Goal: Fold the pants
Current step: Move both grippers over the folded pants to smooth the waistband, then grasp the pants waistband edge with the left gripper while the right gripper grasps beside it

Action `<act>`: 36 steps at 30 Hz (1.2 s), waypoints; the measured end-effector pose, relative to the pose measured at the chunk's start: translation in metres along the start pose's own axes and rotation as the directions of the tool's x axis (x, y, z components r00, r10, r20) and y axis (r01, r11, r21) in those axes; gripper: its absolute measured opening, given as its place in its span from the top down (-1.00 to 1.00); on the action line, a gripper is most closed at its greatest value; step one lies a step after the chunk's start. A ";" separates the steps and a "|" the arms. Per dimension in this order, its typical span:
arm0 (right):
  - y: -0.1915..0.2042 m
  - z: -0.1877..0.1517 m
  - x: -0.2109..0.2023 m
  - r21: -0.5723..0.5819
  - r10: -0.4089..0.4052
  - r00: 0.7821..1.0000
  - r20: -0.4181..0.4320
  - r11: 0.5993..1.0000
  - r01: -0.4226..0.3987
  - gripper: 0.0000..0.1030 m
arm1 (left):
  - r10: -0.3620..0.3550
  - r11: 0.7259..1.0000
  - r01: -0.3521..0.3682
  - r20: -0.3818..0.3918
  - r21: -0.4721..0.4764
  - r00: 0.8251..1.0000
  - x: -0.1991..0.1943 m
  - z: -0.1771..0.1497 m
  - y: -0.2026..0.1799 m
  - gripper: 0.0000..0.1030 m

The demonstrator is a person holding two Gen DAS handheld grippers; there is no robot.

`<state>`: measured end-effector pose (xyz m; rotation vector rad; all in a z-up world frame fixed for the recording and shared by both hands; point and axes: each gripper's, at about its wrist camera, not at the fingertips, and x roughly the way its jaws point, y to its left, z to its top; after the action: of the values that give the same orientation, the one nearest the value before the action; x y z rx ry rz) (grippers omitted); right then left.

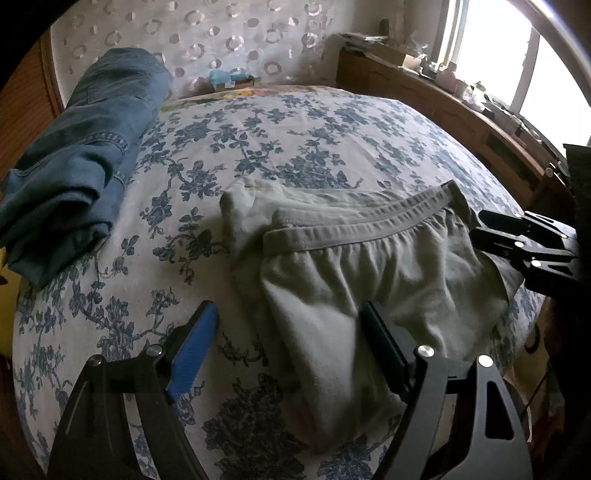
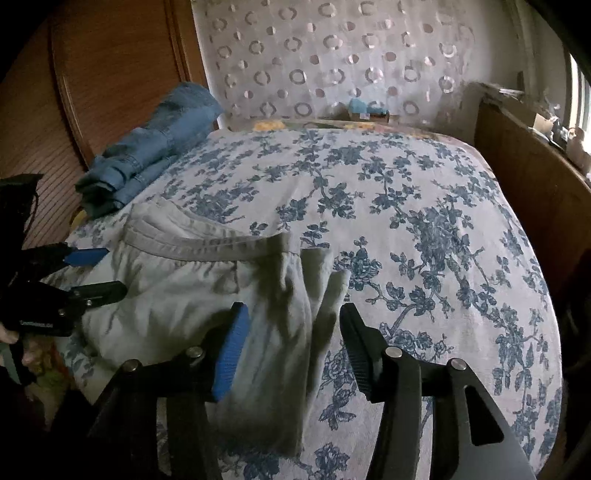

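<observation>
Pale grey-green pants lie folded on the flowered bed, elastic waistband towards the headboard. My left gripper is open above their near left edge; its black finger hangs over the cloth and its blue pad over bare bedspread. The right gripper reaches in at the pants' right edge. In the right wrist view the right gripper stands open, with a loose fold of the pants between the pads and not pinched. The left gripper shows at that view's left.
Folded blue jeans lie at the bed's far left by the wooden wardrobe. A small box sits against the circle-patterned curtain. A cluttered wooden shelf runs under the window along the right side.
</observation>
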<state>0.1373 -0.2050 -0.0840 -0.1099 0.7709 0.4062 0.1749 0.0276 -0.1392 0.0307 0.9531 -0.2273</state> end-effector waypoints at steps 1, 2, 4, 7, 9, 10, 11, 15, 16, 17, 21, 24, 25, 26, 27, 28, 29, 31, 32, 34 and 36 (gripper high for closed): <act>0.000 0.001 0.002 0.000 0.003 1.000 -0.006 1.000 -0.003 -0.04 | -0.003 1.000 0.003 0.000 -0.004 1.000 0.000 0.001 0.001 -0.57; -0.001 0.002 0.004 0.003 0.006 1.000 -0.010 1.000 -0.006 -0.04 | -0.008 1.000 0.008 0.002 -0.008 1.000 0.000 0.002 0.002 -0.57; -0.002 0.004 0.009 0.011 0.009 1.000 -0.019 1.000 -0.009 -0.04 | -0.031 0.999 0.031 0.010 -0.027 0.999 0.000 0.005 0.005 -0.53; -0.005 0.008 0.011 0.024 0.025 1.000 -0.017 0.999 -0.025 -0.04 | -0.066 0.996 0.068 0.025 -0.063 0.997 0.000 0.012 0.014 -0.46; -0.006 0.010 0.013 0.027 0.033 0.999 -0.019 0.999 -0.033 -0.04 | -0.081 0.993 0.083 0.025 -0.086 0.996 0.001 0.017 0.019 -0.43; -0.007 0.010 0.014 0.025 0.033 0.999 -0.020 0.999 -0.032 -0.04 | -0.087 0.991 0.089 0.025 -0.099 0.996 0.003 0.020 0.023 -0.41; -0.007 0.011 0.014 0.022 0.032 0.999 -0.020 0.999 -0.032 -0.04 | -0.089 0.990 0.091 0.024 -0.106 0.996 0.004 0.022 0.024 -0.40; -0.006 0.014 0.018 0.003 0.001 1.000 -0.022 1.000 -0.001 -0.04 | -0.089 0.989 0.091 0.020 -0.120 0.996 0.009 0.030 0.030 -0.35; -0.007 0.014 0.019 0.003 0.003 1.000 -0.022 1.000 -0.003 -0.04 | -0.089 0.989 0.090 0.019 -0.120 0.996 0.011 0.032 0.030 -0.34; -0.007 0.014 0.019 0.004 0.007 1.000 -0.022 1.000 -0.006 -0.04 | -0.089 0.989 0.090 0.017 -0.119 0.996 0.013 0.032 0.030 -0.33; -0.010 0.016 0.019 0.008 0.013 1.000 -0.026 1.000 -0.013 -0.04 | -0.092 0.989 0.093 0.016 -0.117 0.996 0.018 0.036 0.030 -0.28; -0.011 0.018 0.020 0.017 0.021 0.999 -0.029 1.000 -0.021 -0.04 | -0.087 0.990 0.088 0.016 -0.113 0.996 0.020 0.039 0.028 -0.24; -0.012 0.019 0.021 0.024 0.024 0.999 -0.030 0.999 -0.023 -0.04 | -0.089 0.990 0.090 0.017 -0.112 0.996 0.021 0.040 0.027 -0.20; -0.012 0.020 0.022 0.031 0.026 0.999 -0.031 0.999 -0.025 -0.04 | -0.091 0.989 0.093 0.018 -0.112 0.996 0.022 0.040 0.026 -0.19; -0.012 0.021 0.023 0.033 0.027 0.999 -0.032 0.999 -0.026 -0.04 | -0.095 0.989 0.097 0.019 -0.112 0.995 0.021 0.040 0.025 -0.18; -0.011 0.022 0.023 0.032 0.029 0.999 -0.033 0.999 -0.028 -0.04 | -0.095 0.989 0.097 0.020 -0.112 0.995 0.021 0.040 0.025 -0.17; -0.010 0.023 0.024 0.031 0.029 0.999 -0.034 0.999 -0.028 -0.04 | -0.096 0.989 0.098 0.023 -0.114 0.995 0.021 0.040 0.024 -0.15; -0.009 0.024 0.025 0.026 0.036 0.999 -0.038 0.999 -0.035 -0.04 | -0.108 0.986 0.111 0.028 -0.121 0.994 0.021 0.040 0.025 -0.06; -0.007 0.024 0.026 0.020 0.036 0.999 -0.040 0.999 -0.036 -0.04 | -0.111 0.986 0.113 0.029 -0.122 0.993 0.021 0.040 0.025 -0.05; -0.005 0.025 0.027 0.005 0.032 0.999 -0.040 0.999 -0.031 -0.04 | -0.120 0.985 0.122 0.030 -0.124 0.992 0.020 0.038 0.025 0.00; -0.005 0.024 0.027 0.003 0.038 0.998 -0.040 0.999 -0.038 -0.03 | -0.137 0.982 0.140 0.029 -0.128 0.990 0.018 0.035 0.027 0.01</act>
<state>0.1727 -0.1954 -0.0859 -0.1018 0.8135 0.4403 0.2188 0.0459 -0.1353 -0.1580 0.9492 -0.2926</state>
